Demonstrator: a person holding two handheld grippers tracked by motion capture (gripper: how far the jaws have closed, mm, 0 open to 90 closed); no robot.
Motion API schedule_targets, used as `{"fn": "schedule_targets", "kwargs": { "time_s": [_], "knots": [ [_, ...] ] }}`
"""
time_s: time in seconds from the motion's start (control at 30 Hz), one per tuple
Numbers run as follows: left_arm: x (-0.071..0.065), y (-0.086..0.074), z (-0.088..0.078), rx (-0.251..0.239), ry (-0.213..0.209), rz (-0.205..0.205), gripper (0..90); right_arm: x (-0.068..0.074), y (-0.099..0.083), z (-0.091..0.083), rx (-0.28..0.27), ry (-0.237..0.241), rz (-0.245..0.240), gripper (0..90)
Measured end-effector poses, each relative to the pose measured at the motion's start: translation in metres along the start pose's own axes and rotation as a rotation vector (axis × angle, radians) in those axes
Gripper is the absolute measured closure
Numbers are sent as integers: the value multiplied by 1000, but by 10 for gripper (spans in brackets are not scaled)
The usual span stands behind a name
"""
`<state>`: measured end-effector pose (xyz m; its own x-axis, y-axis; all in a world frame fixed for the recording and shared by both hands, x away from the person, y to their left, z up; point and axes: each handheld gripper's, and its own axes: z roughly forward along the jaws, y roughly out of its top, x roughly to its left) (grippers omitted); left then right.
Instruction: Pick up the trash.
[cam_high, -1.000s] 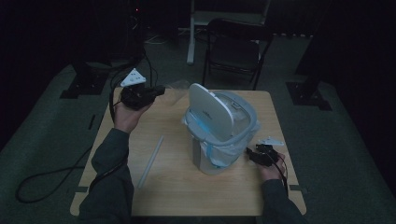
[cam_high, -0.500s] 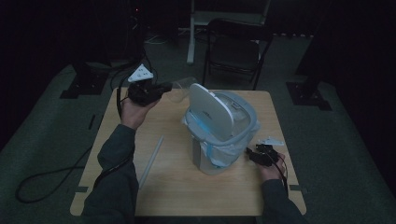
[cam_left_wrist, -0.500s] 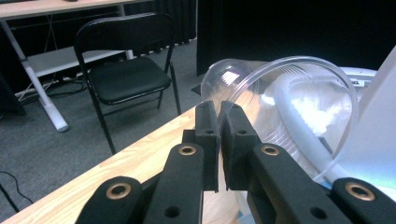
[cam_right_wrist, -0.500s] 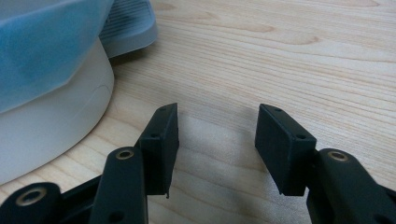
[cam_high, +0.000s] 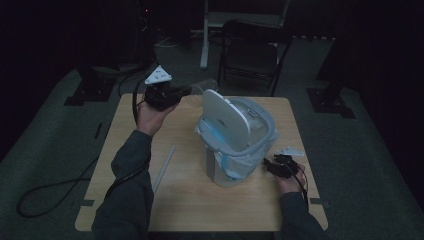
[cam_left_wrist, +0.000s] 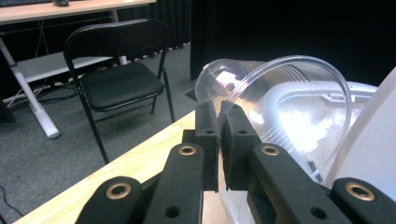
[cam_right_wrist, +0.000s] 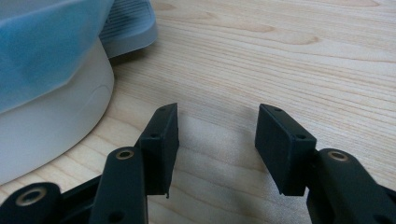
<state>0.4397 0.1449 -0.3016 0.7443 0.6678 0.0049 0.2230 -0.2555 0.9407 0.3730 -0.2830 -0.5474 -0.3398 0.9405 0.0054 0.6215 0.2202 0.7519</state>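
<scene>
Right tool (cam_right_wrist: 217, 144) rests low on the surface (cam_right_wrist: 289, 51) beside the bin base (cam_right_wrist: 42, 126), jaws apart and empty. Left tool (cam_left_wrist: 219, 133) is clamped on the rim of a clear plastic cup (cam_left_wrist: 280, 107), held on its side above the far-left of the surface, near the lined bin (cam_high: 240, 145). Advice — carry the cup over the open mouth past the raised lid (cam_high: 225, 117) before releasing; the thin rim may slip.

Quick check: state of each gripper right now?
Left gripper: shut on the rim of the clear plastic cup.
Right gripper: open, holding nothing, low over the table.
</scene>
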Motion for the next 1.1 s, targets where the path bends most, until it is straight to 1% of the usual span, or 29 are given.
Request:
{"fn": "schedule_targets", "kwargs": {
  "time_s": [0.2,0.33,0.53,0.6,0.63,0.73,0.8,0.9,1.07,1.1],
  "knots": [
    [-2,4,5,1,-5,4,872,0,0,0,0,0,-1,484],
    [-3,5,9,1,-11,0,872,0,0,0,0,1,-2,484],
    [-4,8,15,-7,-31,-7,872,0,0,0,0,1,-3,484],
    [-5,11,17,-10,-41,-10,871,0,0,0,1,1,-3,484],
    [-6,13,18,-18,-57,-11,871,0,0,0,0,1,-4,484],
    [-7,14,20,-22,-66,-14,871,0,0,0,1,1,-4,484],
    [-8,15,22,-24,-87,-17,871,0,0,0,1,1,-4,484],
    [-9,16,24,-27,-100,-21,871,0,0,0,1,2,-4,484],
    [-12,20,29,-32,-132,-29,870,0,0,0,1,2,-4,484],
    [-12,21,31,-32,-146,-31,870,0,0,0,1,2,-5,484]
  ]
}}
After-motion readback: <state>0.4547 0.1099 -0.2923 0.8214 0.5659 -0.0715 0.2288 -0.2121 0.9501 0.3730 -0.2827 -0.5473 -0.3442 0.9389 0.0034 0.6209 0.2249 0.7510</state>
